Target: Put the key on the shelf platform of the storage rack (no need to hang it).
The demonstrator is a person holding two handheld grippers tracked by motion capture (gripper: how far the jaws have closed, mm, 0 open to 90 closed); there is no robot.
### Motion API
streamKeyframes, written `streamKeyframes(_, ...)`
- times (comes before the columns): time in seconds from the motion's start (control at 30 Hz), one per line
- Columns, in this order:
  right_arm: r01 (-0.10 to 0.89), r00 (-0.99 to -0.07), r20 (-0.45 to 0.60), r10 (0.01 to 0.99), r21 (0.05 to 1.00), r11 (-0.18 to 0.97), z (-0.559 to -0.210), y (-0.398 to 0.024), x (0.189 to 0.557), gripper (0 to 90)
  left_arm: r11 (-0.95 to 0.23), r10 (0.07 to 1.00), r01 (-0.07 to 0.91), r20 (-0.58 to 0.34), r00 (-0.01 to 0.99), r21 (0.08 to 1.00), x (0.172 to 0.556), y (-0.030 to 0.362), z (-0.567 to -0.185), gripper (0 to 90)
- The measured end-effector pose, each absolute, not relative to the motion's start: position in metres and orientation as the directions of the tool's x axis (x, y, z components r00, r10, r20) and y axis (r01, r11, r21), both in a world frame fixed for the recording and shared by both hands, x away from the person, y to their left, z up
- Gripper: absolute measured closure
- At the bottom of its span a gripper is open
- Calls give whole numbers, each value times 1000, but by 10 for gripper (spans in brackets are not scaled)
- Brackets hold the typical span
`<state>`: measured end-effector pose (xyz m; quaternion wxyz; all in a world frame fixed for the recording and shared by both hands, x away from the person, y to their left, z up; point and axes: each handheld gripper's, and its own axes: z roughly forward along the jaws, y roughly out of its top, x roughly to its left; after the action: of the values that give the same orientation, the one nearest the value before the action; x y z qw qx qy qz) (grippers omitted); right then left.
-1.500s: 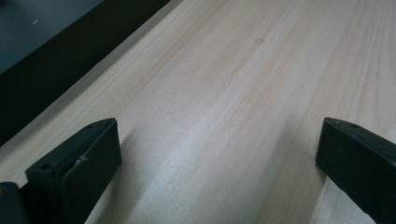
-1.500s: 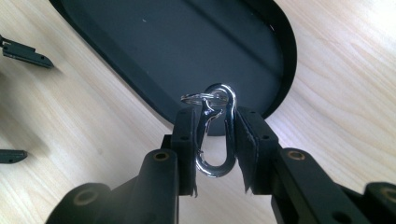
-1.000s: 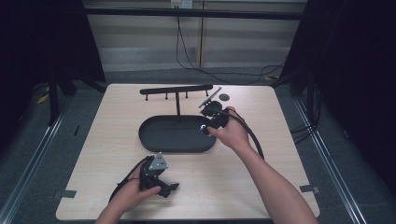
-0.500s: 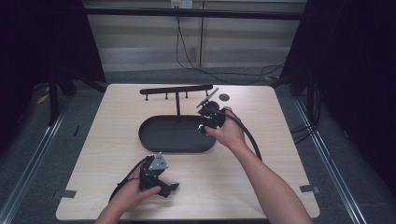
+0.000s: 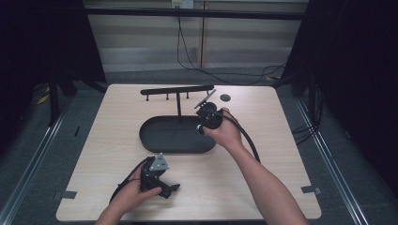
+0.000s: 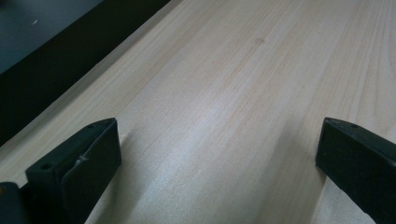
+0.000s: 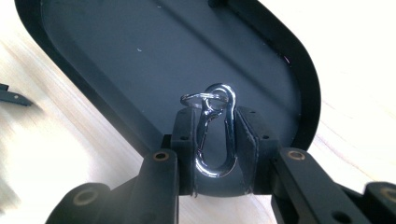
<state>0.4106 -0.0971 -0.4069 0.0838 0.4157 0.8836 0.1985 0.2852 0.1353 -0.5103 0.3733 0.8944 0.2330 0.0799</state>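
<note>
Jaws of left gripper (image 5: 174, 188) at 7 o'clock spread wide, nothing btwn them. Right gripper (image 7: 216, 140) at 1 o'clock pinches carabiner (image 7: 215, 133) w/ ring (image 7: 198, 98) over black tray (image 5: 155, 140). Clip: light, stiff, slick metal — grip flat sides mid-body, likely slips otherwise.

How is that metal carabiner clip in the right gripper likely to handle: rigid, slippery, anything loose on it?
The carabiner clip looks like polished metal, so it is probably rigid and may slip or twist between the pads of the right gripper, which pinch only its rounded sides. The small ring threaded through its top seems free and would likely swing when moved over the black tray.
</note>
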Motion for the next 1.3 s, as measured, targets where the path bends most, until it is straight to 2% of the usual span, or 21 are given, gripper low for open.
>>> streamKeyframes(1.3, 707, -637, 3, 771, 400, 583, -449, -86, 426, 700, -613, 477, 356, -30, 879, 706, 285, 135, -510, 0)
